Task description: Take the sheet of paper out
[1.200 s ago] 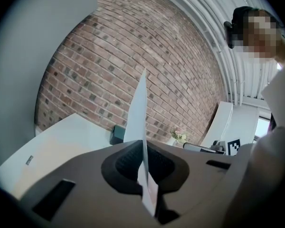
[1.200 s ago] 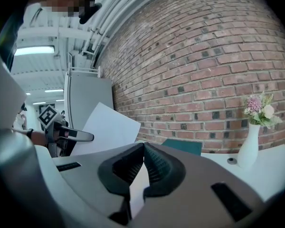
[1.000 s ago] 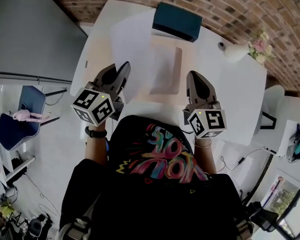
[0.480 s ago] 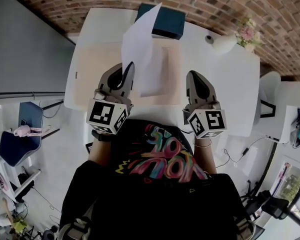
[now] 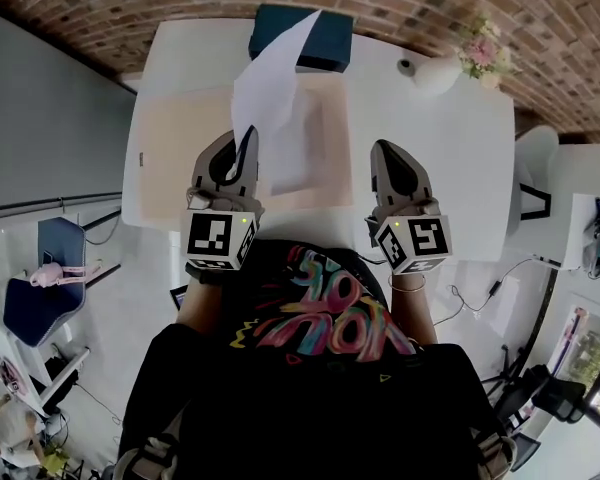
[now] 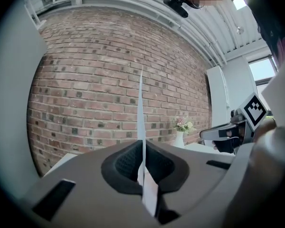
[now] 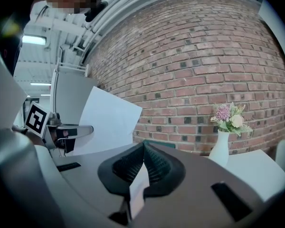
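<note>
A white sheet of paper (image 5: 270, 78) stands up off the table, clamped at its lower corner by my left gripper (image 5: 242, 138), which is shut on it. In the left gripper view the sheet (image 6: 141, 103) shows edge-on, as a thin line rising from between the pads. From the right gripper view the same sheet (image 7: 109, 122) appears broadside, with the left gripper (image 7: 69, 132) below it. My right gripper (image 5: 386, 150) hovers level over the table's near edge, to the right of the sheet. Its jaws meet at the tip (image 7: 143, 147) with nothing between them.
A white table (image 5: 450, 168) carries a beige mat (image 5: 180, 158) under the sheet. A dark teal box (image 5: 325, 43) sits at the far edge against the brick wall. A white vase with pink flowers (image 5: 442, 71) stands at the far right. Chairs flank the table.
My left gripper has shifted right toward the middle and rolled. The sheet has swung from broad over the left of the mat to standing on edge. The right gripper stays shut.
</note>
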Demonstrator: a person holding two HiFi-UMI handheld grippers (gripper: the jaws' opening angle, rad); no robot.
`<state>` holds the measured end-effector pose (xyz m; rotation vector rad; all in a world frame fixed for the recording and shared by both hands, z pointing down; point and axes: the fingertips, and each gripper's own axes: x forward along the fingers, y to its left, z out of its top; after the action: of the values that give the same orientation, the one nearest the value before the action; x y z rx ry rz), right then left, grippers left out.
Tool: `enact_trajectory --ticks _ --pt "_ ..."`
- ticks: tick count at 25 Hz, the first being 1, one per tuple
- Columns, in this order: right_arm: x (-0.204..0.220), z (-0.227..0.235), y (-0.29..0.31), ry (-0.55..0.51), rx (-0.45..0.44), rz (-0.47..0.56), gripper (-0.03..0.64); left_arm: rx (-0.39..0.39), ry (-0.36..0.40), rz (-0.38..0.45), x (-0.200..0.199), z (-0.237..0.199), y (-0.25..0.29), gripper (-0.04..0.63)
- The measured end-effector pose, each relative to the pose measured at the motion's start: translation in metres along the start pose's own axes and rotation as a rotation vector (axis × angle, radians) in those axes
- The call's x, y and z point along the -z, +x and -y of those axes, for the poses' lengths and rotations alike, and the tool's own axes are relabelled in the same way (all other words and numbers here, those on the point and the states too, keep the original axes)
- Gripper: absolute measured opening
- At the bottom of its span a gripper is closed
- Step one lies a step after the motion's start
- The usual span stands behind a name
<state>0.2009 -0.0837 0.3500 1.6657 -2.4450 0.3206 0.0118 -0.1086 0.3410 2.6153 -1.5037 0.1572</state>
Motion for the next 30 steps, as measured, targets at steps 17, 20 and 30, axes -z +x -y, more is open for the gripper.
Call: enact_trajectory --ticks 17,20,30 --pt "0.008 0.005 0.011 0.002 0.002 -0.009 0.018 -0.023 -0.031 -0.031 0.012 -0.015 0.005 0.023" --pt "0.008 0.004 0.012 -0.002 0.003 -0.005 0.020 -0.022 -0.034 -0.034 0.012 -0.016 0.006 0.023" --pt "0.012 0.002 0.012 -0.014 -0.016 -0.016 0.018 -0.014 -0.025 -0.037 0.013 -0.014 0.007 0.023"
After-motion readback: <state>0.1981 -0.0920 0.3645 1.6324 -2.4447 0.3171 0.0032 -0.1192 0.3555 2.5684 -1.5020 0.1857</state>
